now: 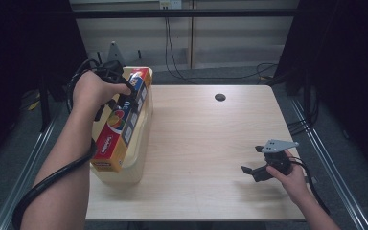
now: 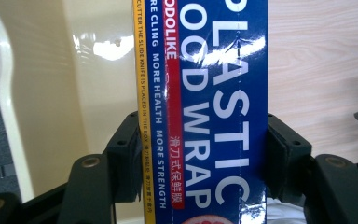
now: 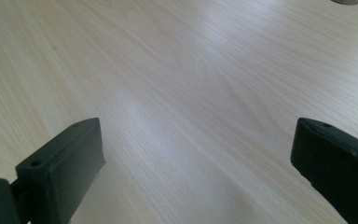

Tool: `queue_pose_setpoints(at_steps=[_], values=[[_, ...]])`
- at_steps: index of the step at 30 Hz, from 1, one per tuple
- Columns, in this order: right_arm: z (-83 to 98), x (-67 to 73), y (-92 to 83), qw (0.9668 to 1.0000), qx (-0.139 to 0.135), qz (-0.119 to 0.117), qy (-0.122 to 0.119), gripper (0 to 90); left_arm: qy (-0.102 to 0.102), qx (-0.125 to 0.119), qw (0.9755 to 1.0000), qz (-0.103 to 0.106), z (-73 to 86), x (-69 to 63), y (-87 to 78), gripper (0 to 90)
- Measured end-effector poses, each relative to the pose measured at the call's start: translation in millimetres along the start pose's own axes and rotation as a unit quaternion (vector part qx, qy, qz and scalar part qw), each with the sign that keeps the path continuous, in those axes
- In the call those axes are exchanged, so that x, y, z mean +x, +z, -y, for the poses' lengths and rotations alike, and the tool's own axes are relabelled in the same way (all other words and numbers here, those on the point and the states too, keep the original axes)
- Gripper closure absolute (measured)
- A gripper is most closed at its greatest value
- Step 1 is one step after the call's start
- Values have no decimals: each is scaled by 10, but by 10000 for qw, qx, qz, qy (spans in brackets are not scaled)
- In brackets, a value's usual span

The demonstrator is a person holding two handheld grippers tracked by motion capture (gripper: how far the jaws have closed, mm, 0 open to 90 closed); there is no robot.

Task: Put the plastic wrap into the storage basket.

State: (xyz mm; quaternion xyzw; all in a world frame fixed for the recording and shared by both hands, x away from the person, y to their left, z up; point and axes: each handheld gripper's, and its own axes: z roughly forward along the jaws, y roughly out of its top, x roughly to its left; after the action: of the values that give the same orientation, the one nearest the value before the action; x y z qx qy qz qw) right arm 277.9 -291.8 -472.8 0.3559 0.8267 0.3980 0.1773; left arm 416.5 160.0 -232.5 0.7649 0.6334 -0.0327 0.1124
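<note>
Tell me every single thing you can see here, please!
plastic wrap box: one, blue, red and yellow, held over the bin at the table's left edge
bin: one, cream, left edge of table, under the box
table: one, light wood, centre
hole in the table: one, dark, far side
cables: several, black, floor beyond the table
left gripper: one, black, jaws shut on the box
right gripper: one, black, jaws open, low over the table's right side

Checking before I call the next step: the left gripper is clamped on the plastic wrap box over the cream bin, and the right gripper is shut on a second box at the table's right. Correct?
Not quite. The right gripper holds nothing: in the right gripper view its jaws stand wide open over bare table. The rest holds: the left gripper is clamped on the plastic wrap box over the cream bin.
</note>
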Motion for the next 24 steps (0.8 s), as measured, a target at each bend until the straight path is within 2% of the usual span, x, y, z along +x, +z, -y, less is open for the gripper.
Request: queue_pose_setpoints(at_steps=[24], values=[[2,1,-12,10000,-4,-15,37,22,-87,-44,9999,-119,65,228,77,406]])
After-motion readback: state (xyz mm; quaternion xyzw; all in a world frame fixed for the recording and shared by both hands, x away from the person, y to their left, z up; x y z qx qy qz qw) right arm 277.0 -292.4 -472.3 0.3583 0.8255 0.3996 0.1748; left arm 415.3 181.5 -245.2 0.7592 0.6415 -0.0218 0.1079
